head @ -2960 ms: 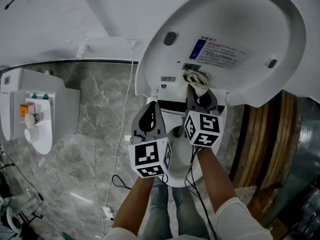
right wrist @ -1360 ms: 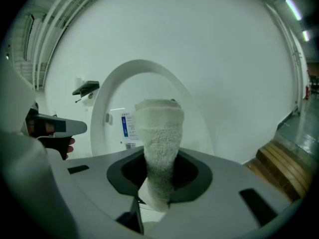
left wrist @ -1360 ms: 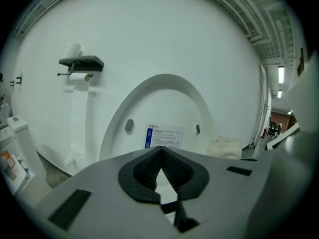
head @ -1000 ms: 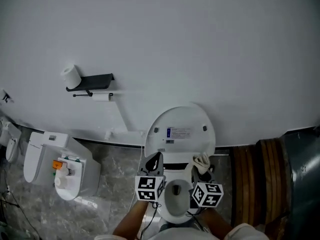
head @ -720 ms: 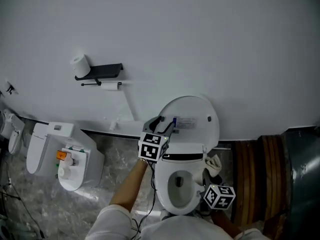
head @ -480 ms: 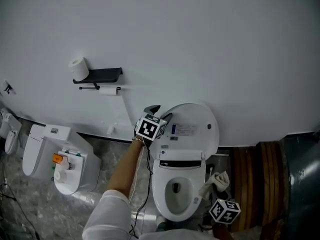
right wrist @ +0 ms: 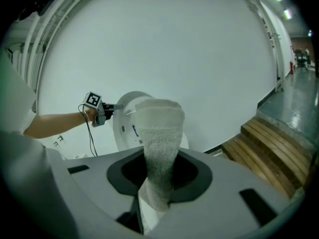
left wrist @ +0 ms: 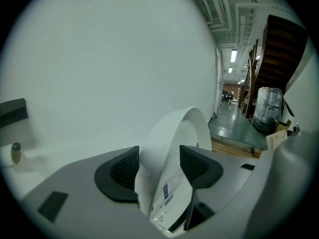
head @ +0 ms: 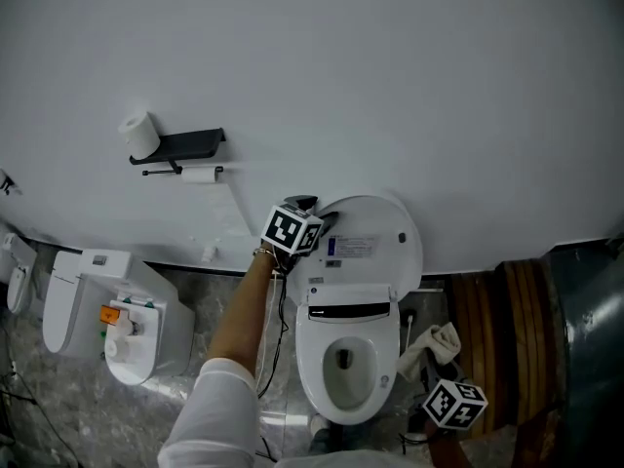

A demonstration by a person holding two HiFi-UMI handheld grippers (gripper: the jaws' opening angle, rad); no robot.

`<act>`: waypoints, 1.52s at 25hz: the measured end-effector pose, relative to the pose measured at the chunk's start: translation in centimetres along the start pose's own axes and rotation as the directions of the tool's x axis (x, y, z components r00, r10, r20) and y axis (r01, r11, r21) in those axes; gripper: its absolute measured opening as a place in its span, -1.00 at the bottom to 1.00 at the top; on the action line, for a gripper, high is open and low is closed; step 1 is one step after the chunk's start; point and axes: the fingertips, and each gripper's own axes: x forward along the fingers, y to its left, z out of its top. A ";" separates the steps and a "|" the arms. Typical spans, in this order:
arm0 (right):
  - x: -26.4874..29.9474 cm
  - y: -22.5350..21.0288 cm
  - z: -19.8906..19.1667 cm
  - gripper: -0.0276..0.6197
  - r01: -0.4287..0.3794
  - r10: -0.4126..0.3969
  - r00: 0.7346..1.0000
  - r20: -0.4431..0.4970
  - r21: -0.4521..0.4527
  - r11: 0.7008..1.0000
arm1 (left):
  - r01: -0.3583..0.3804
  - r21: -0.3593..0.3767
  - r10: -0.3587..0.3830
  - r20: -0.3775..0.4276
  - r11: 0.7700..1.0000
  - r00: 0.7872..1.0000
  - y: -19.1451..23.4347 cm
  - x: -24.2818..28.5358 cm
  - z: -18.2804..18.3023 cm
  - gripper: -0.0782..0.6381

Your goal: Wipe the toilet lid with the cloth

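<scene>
Toilet lid [head: 378, 230] stands raised, back against the wall [head: 390, 86], underside with its label [head: 351, 248] facing out. No cloth on it yet.

Cloth [head: 436, 342] is low at the right side of the bowl [head: 392, 359], well apart from the lid. It is pinched in the right tool [head: 434, 369], whose jaws are closed on it, with a thick fold standing up between them.

Left tool [head: 318, 218] is now at the lid's upper left edge. A second ago it was down over the bowl beside the right tool, jaws together. They have just been opening and now stand wide, with the lid's rim between the pads. No clear press on the rim, so I read it as a loose bracket, not a grip.

The right tool has meanwhile dropped back and rightward with the cloth.

Judgement: the left tool is set to steady the lid and wiping has not begun. The cloth must next travel up to the lid face.
</scene>
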 end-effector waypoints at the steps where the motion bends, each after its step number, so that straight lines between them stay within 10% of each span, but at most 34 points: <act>1: -0.3 0.1 0.5 -0.62 -0.012 0.012 1.000 0.006 0.016 1.000 | 0.011 0.001 -0.011 0.006 1.000 1.000 -0.7 -0.7 -0.1 -0.07; 9: -3.6 3.8 5.5 -0.62 -0.145 0.140 0.984 0.108 0.041 0.989 | 0.201 0.135 -0.194 -0.063 0.970 0.979 -10.7 -9.2 -4.6 -0.08; 16: -8.0 6.2 2.6 -0.62 -0.177 0.171 0.980 0.104 0.052 0.983 | 0.485 0.357 -0.365 -0.353 0.798 0.862 -23.8 -16.5 -16.2 -0.05; 20: -8.7 5.9 -0.8 -0.62 -0.145 0.143 0.989 0.038 0.053 0.988 | 0.546 0.342 -0.424 -0.371 0.765 0.826 -28.8 -19.0 -22.5 -0.05; 29: -5.2 3.9 -11.0 -0.62 -0.070 0.072 0.983 -0.170 0.016 0.997 | 0.553 -0.043 -0.540 -0.287 0.832 0.791 -35.0 -19.4 -34.3 -0.05; 38: 2.3 -0.4 -26.1 -0.62 -0.078 0.090 0.922 -0.375 0.047 0.996 | 0.294 -0.299 -0.370 -0.241 0.908 0.897 -38.9 -14.8 -50.1 -0.08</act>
